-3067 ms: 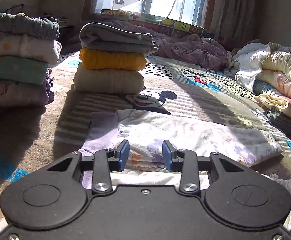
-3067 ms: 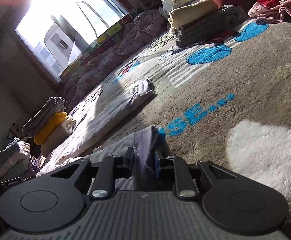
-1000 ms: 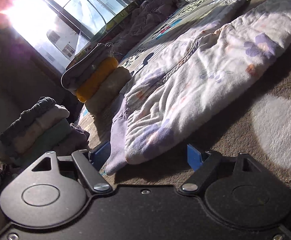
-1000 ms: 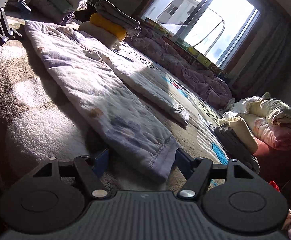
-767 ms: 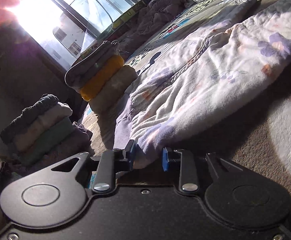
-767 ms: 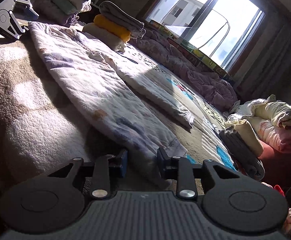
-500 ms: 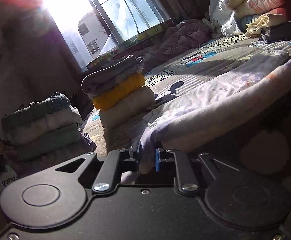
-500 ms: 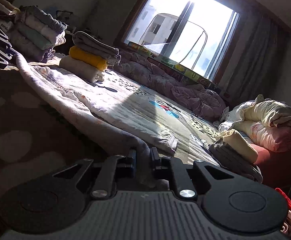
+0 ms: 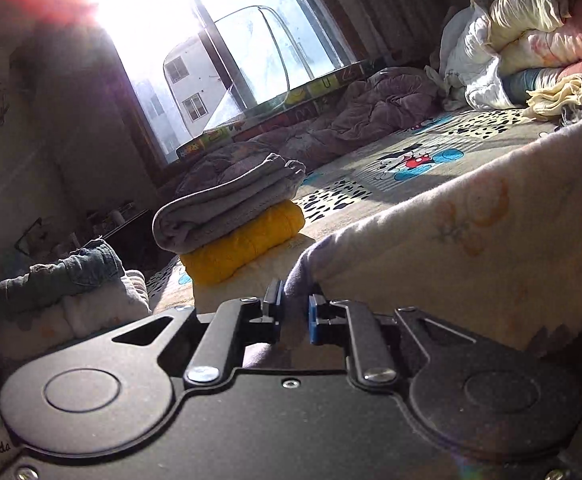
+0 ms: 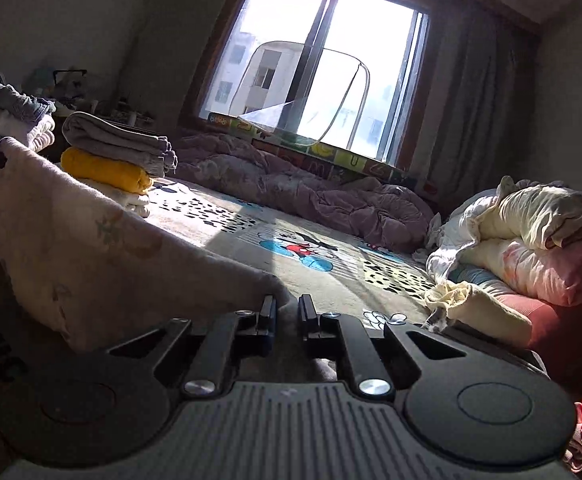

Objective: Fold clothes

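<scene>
Left gripper (image 9: 294, 311) and right gripper (image 10: 287, 314) each pinch an end of the cream printed fleece garment (image 9: 471, 232), lifting it taut, likely to fold it over.

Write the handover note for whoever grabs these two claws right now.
Left claw: shut on the lavender end of the printed garment.
Right claw: shut on the garment's other end; the cloth hangs lifted between them over the blanket.
Done: folded stack, gray on yellow on cream, plus a second stack left of it.
Left: fold this garment, stack it, then tackle the heap on the right.
</scene>
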